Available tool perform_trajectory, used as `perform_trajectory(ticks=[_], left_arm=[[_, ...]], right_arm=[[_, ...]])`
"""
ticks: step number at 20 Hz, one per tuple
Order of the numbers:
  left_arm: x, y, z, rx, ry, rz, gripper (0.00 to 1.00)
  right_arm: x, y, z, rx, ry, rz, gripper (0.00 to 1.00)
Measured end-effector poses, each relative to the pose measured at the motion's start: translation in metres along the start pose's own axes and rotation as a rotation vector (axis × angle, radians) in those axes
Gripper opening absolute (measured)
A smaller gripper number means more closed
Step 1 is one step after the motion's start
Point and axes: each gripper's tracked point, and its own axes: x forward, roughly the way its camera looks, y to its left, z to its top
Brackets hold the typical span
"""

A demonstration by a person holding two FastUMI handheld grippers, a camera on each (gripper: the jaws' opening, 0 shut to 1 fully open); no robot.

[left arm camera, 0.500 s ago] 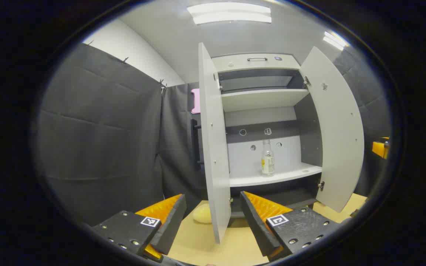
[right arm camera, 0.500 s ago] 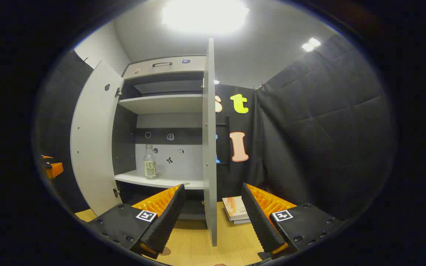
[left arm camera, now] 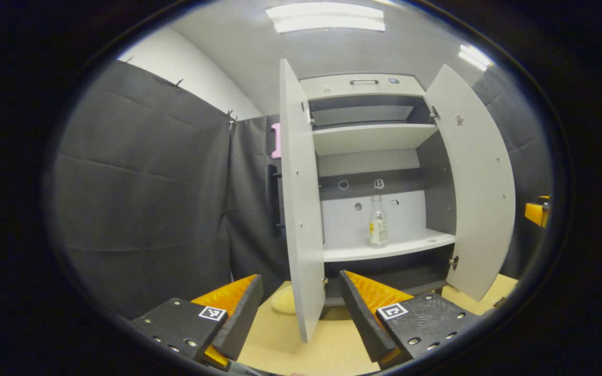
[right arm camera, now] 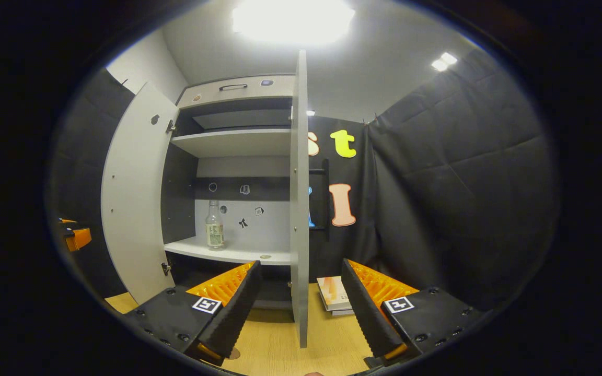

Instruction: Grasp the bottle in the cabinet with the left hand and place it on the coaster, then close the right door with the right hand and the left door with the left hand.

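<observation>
The cabinet (left arm camera: 369, 130) is standing with both doors swung wide, and the bottle (left arm camera: 378, 227) is sitting upright on the lower shelf (left arm camera: 405, 246), near its back edge. The left claw (left arm camera: 301, 313) is hanging released, well short of it, as is the right claw (right arm camera: 301, 313). Reaching in should mean steering between the doors, level with the bottle's body. A pale round thing (left arm camera: 283, 302) on the counter (left arm camera: 327, 350) is half hidden behind the left door (left arm camera: 301, 209); it is possibly the coaster.

Left gripper (left arm camera: 297, 313), dark blocky finger mounts with screws, square black-and-white markers, ribbed pads; right gripper (right arm camera: 299, 308) alike
</observation>
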Motion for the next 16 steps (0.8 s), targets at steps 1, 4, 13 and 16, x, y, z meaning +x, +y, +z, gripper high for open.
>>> perform_trajectory(ticks=[1,4,13,16], left_arm=[[0.0,0.0,-0.001,0.003,0.0,0.002,0.9],[0.002,-0.005,0.001,0.012,-0.003,-0.005,0.9],[0.021,-0.064,0.018,-0.032,0.007,-0.081,0.9],[0.032,-0.088,0.03,-0.046,0.001,-0.105,0.9]], right_arm=[[0.001,-0.001,0.0,-0.002,0.001,0.001,0.97],[0.004,-0.003,-0.001,-0.009,0.002,0.006,0.97],[0.021,-0.027,-0.019,-0.022,0.025,0.044,0.97],[0.027,-0.036,-0.027,-0.039,0.033,0.071,0.95]])
